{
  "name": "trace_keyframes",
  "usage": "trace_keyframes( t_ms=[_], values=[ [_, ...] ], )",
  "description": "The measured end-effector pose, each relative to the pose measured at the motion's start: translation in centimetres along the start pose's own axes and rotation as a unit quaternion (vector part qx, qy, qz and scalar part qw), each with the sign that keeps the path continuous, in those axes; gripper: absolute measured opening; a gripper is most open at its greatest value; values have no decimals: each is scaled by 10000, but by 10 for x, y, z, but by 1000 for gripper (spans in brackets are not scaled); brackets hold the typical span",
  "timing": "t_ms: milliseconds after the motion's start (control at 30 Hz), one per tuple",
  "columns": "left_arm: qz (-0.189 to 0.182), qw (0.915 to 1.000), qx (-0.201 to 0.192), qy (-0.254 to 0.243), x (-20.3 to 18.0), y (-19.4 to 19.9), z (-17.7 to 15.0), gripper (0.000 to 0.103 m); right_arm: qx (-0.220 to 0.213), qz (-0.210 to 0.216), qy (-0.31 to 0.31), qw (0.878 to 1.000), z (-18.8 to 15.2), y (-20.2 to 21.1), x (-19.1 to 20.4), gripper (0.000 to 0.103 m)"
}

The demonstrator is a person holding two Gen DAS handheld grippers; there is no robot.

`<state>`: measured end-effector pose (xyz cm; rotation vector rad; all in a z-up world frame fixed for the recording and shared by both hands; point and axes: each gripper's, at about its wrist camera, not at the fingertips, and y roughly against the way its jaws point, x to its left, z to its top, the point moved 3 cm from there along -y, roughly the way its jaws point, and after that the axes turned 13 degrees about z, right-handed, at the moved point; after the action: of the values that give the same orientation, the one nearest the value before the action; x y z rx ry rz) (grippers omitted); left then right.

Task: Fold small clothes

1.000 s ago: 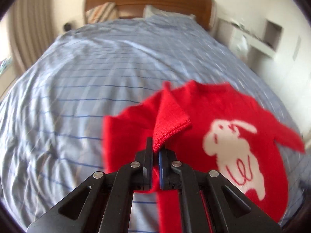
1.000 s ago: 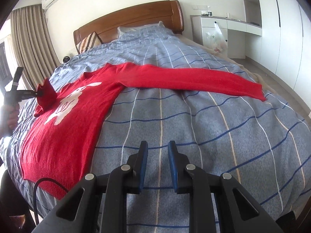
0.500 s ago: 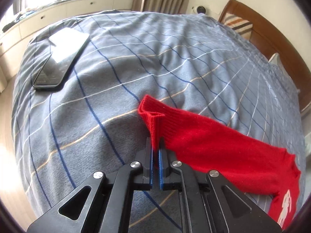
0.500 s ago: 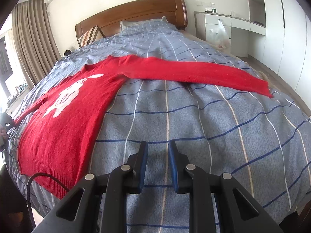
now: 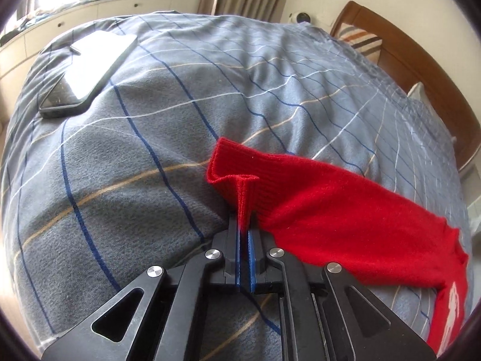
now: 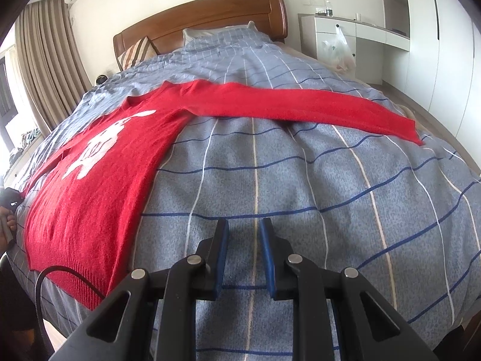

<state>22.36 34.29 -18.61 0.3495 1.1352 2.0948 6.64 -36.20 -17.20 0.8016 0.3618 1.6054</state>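
Note:
A red knit sweater (image 6: 99,165) with a white rabbit on the chest lies face up on the blue checked bedspread (image 6: 270,180). Its right sleeve (image 6: 300,105) stretches flat toward the right side of the bed. My left gripper (image 5: 244,225) is shut on the ribbed cuff of the other sleeve (image 5: 315,204), which lies stretched out low over the bedspread. My right gripper (image 6: 243,225) is open and empty, hovering over bare bedspread just right of the sweater's hem.
A black phone (image 5: 87,72) lies on the bedspread far left of the held cuff. A wooden headboard (image 6: 204,18) with pillows is at the far end. White cabinets (image 6: 375,45) stand right of the bed, curtains (image 6: 45,69) on the left.
My left gripper has pulled the sleeve cuff off the sweater's chest and out to the left, laying the sleeve straight. The right gripper has stayed open over the bedspread.

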Motion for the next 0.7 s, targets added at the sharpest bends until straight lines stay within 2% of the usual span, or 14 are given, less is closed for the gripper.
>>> trace_keyframes(
  t_ms=[367,700],
  values=[
    [-10,9999,-99,-25,0,0,-3,6,9,-69,15,10000,-1,-2,0,24],
    [3,9999,-140,-64,0,1,-4,6,22,-139,8,9999,-1,-4,-3,31]
  ],
)
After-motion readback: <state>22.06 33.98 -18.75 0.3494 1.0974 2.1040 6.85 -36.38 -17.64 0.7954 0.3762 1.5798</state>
